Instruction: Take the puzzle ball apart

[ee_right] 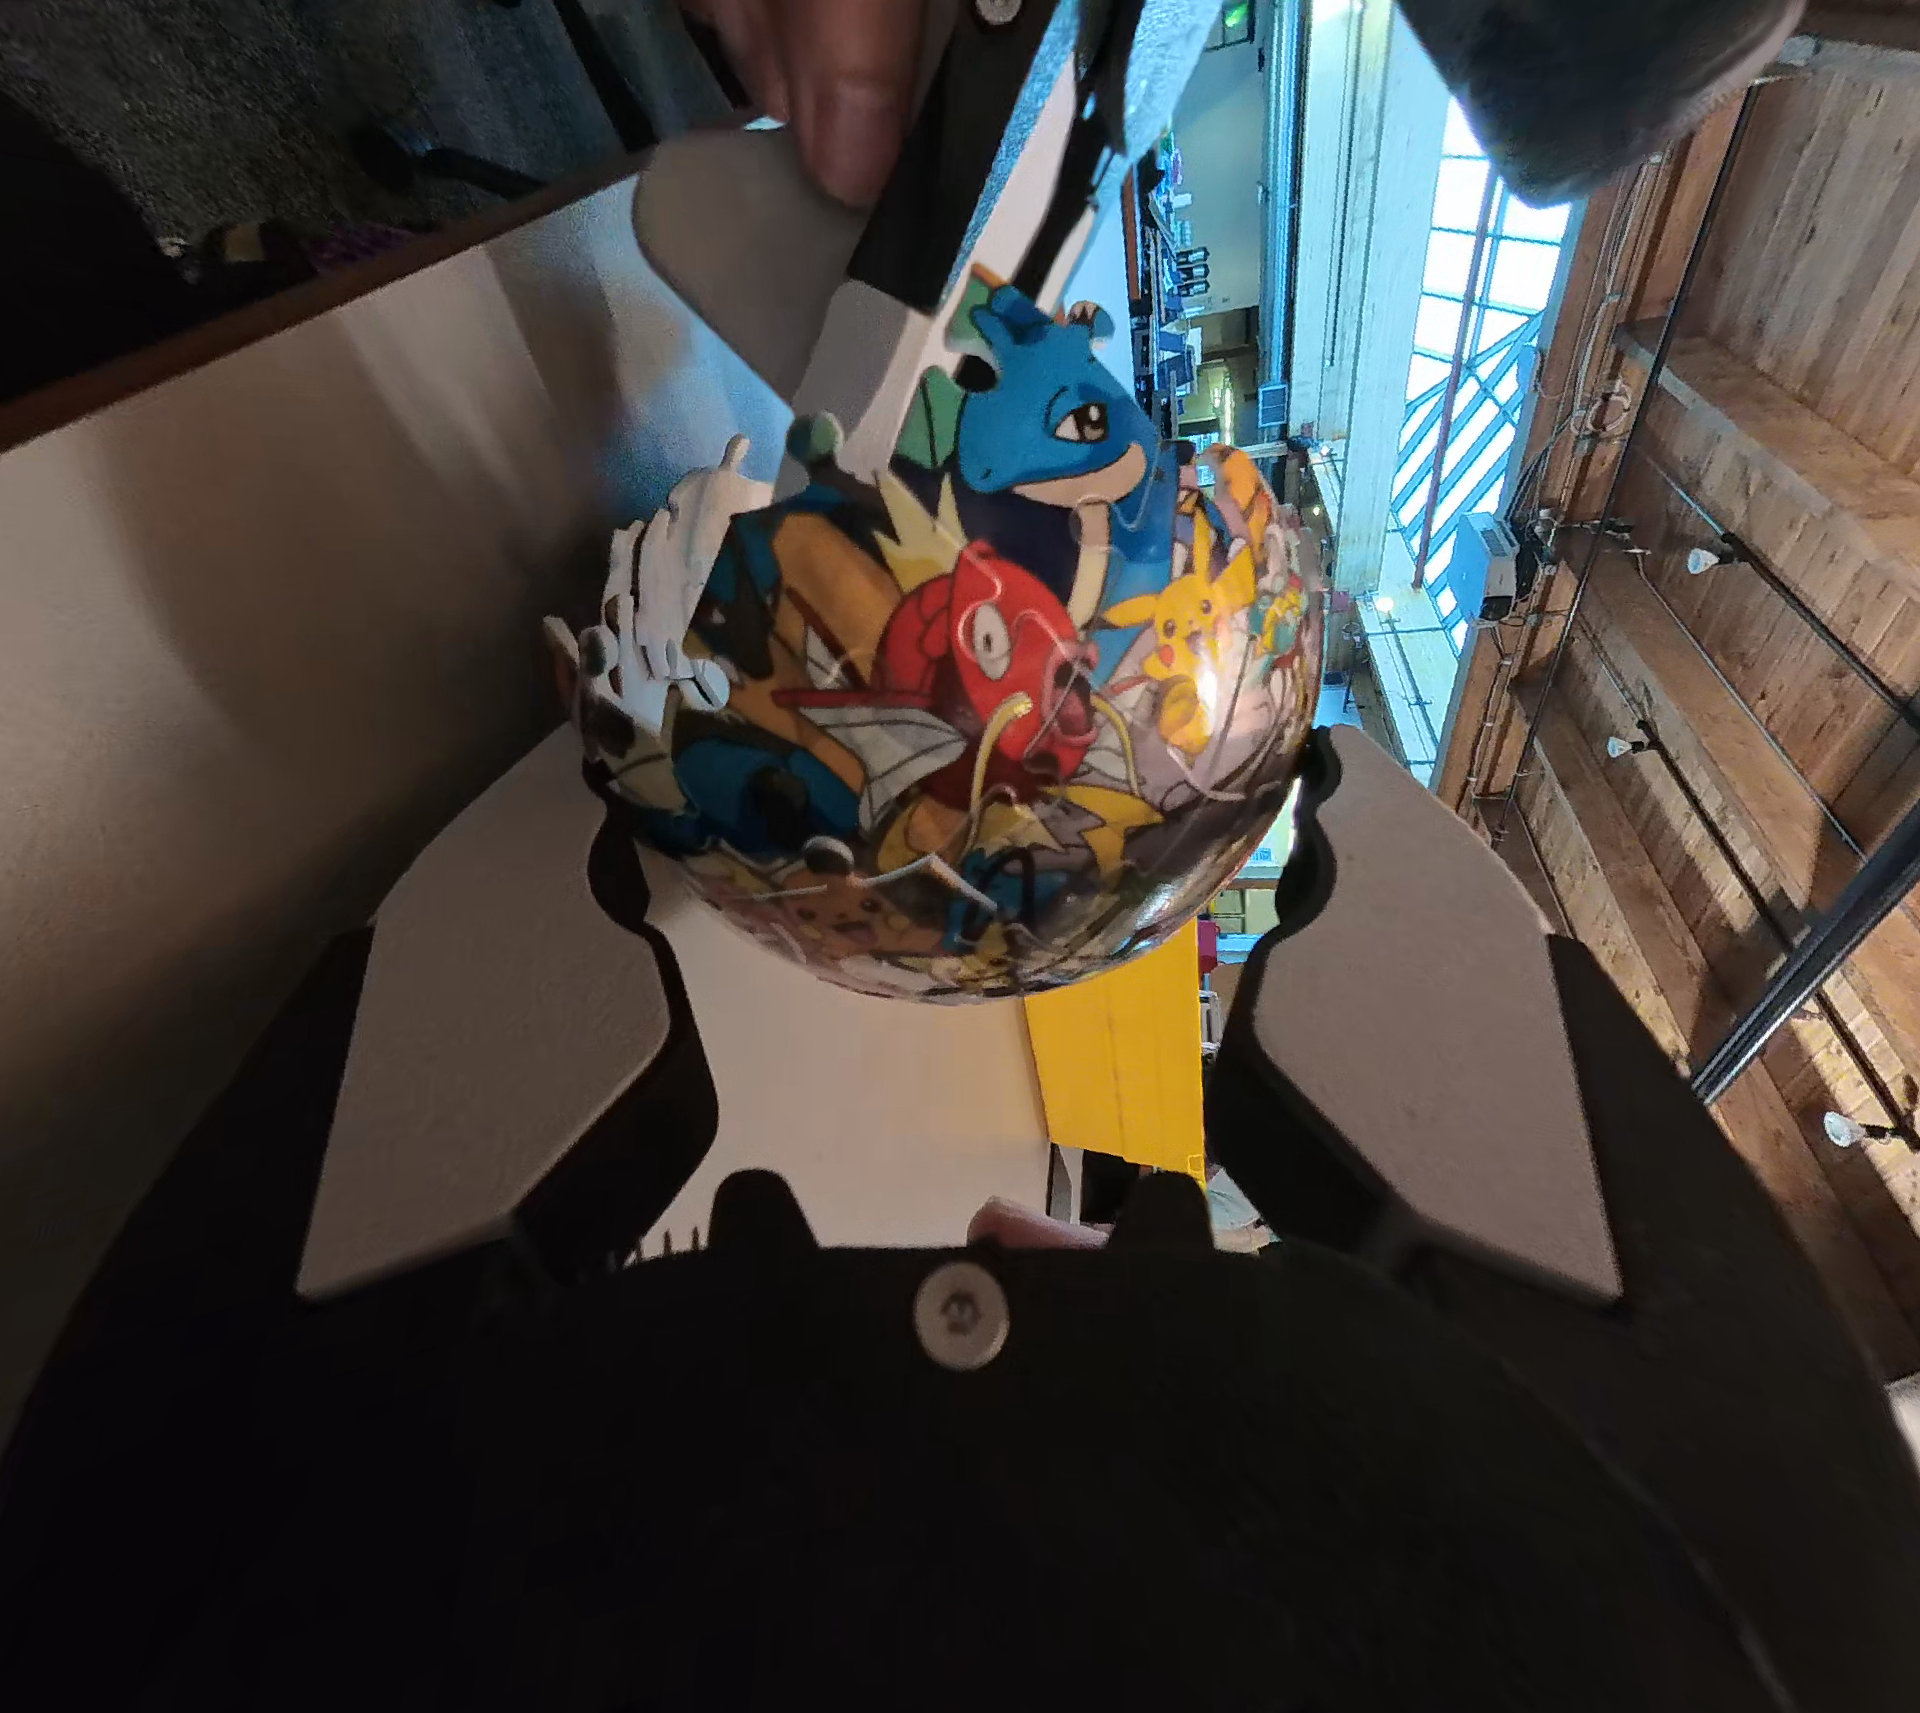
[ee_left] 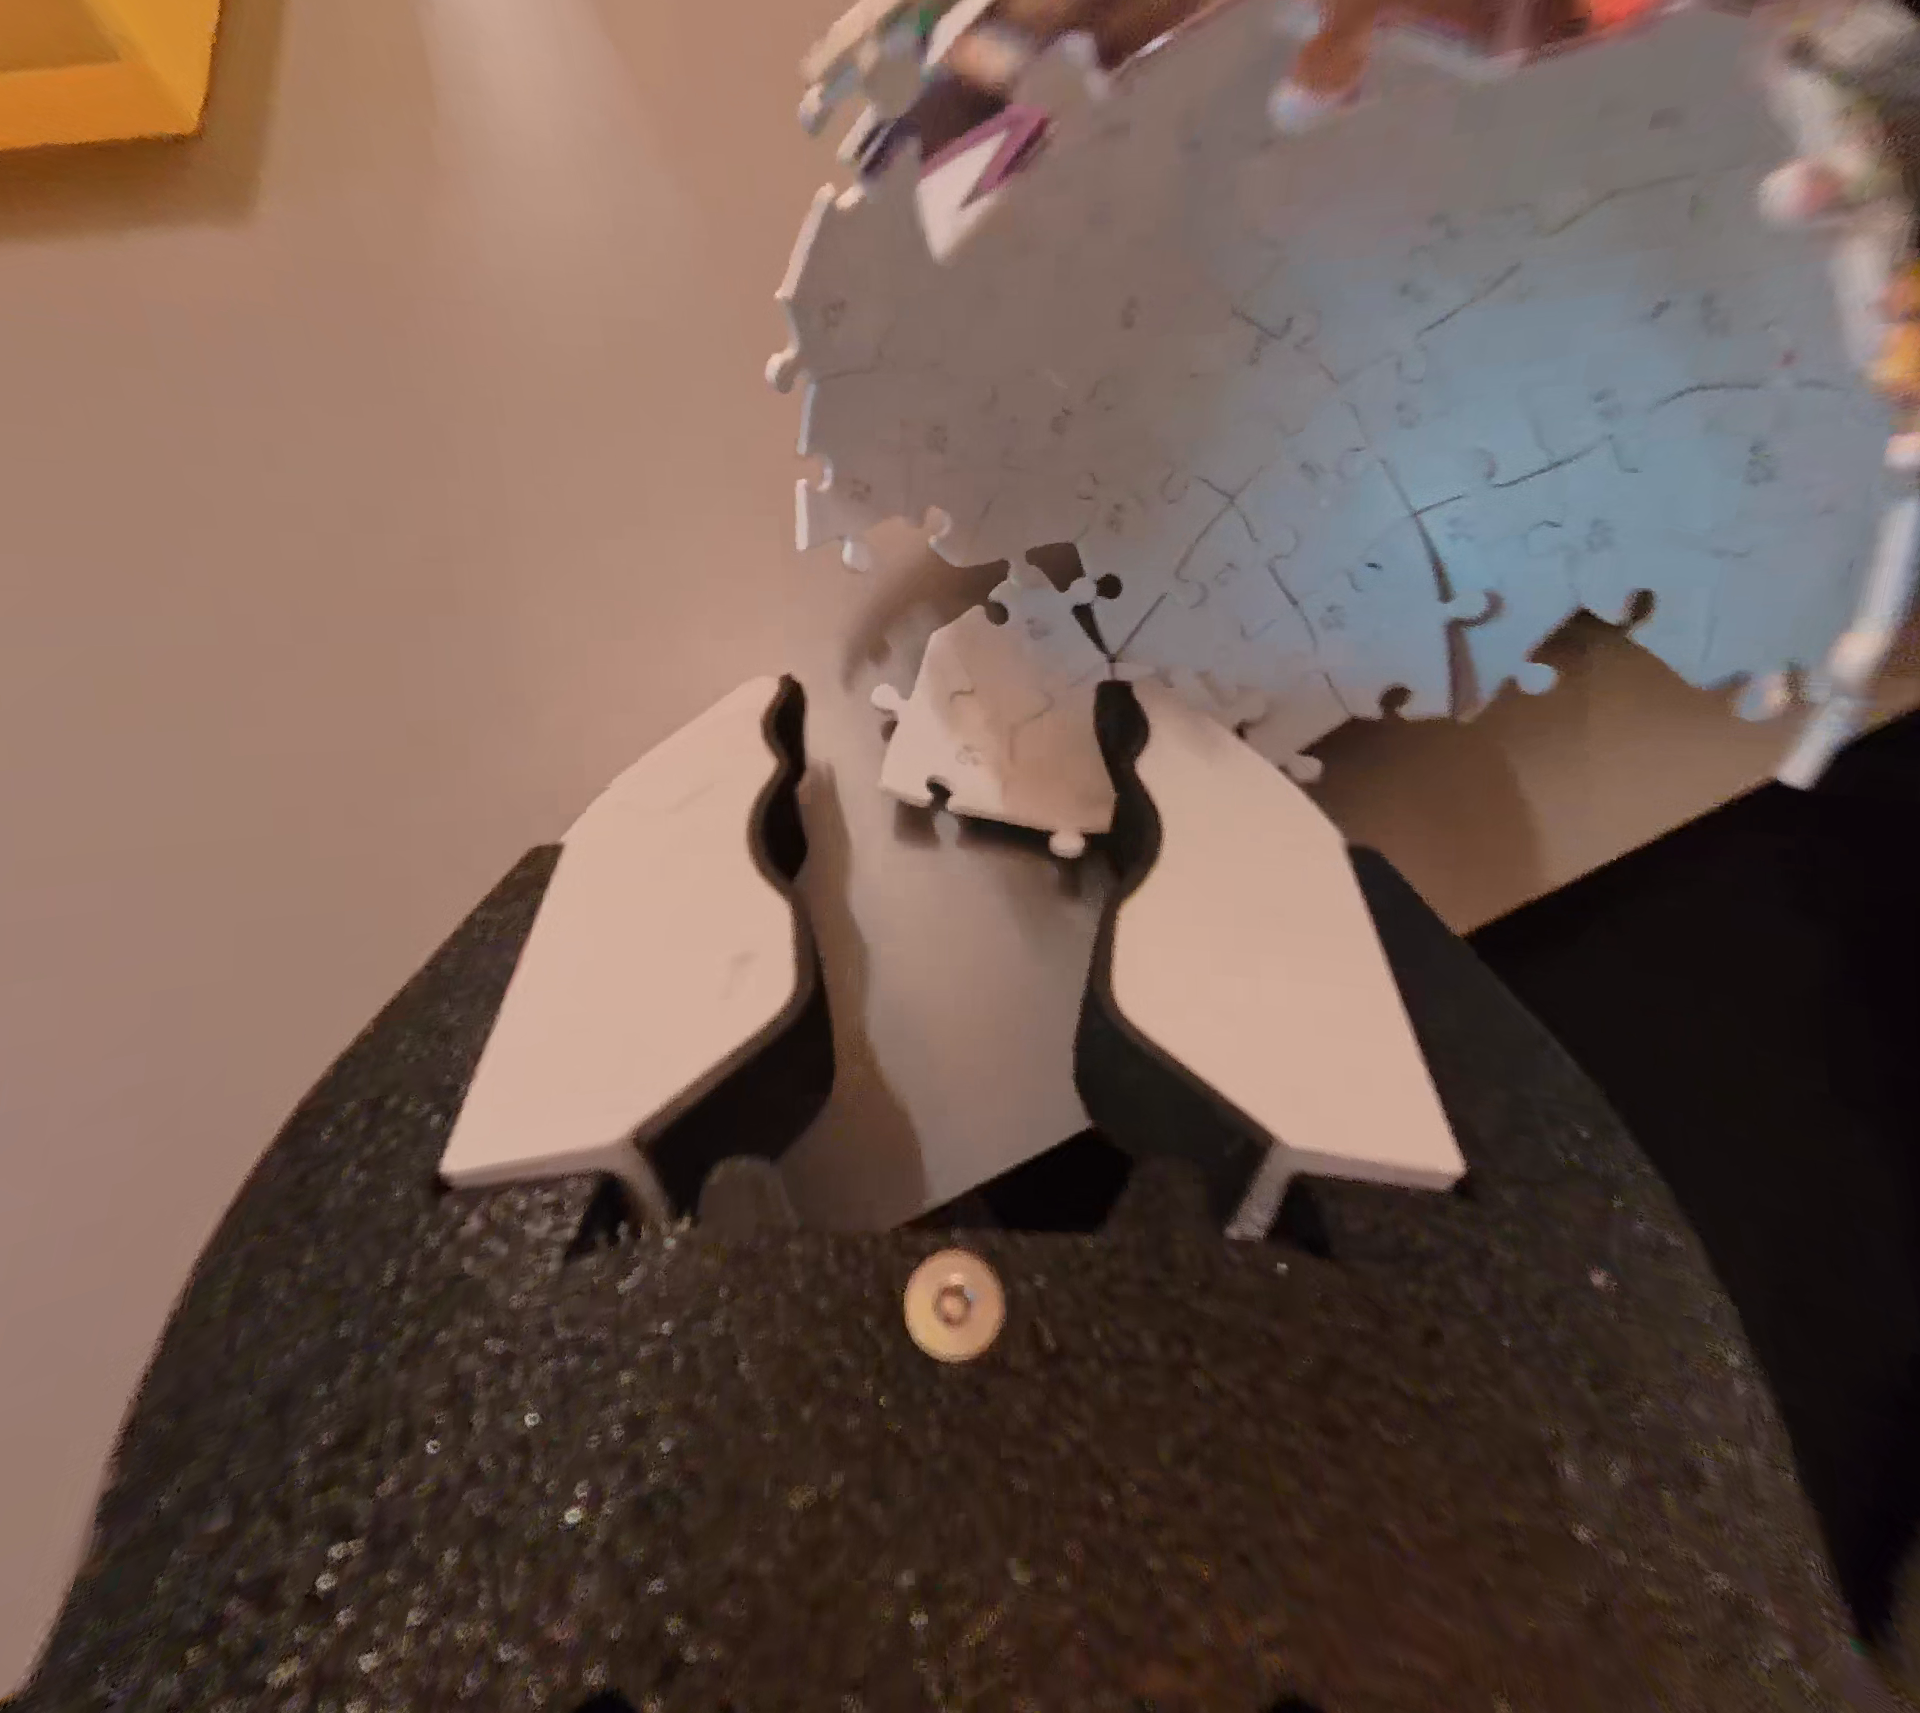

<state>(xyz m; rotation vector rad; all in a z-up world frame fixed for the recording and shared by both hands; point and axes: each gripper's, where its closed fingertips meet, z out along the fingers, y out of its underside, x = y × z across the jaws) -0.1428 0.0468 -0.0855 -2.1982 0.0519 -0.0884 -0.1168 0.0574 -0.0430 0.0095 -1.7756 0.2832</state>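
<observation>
**Pieces coming off a half-open shell**

We clamp the puzzle ball [ee_right: 966, 728] in our right gripper [ee_right: 951, 816], above the table [ee_left: 416, 520]. Our left gripper [ee_left: 951, 728], jaws parted, has a loose cluster of pieces [ee_left: 997, 728] between its fingers; whether it grips, we cannot tell. Next: pull it clear. One ball, two grippers.

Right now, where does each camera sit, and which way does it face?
Left wrist view: on the left gripper, facing the white inside of the puzzle ball over a beige table; its own fingers show.
Right wrist view: on the right gripper, facing the ball's printed outside; its fingers clamp it, and a hand shows above.
Shared: the ball and the left gripper.
</observation>
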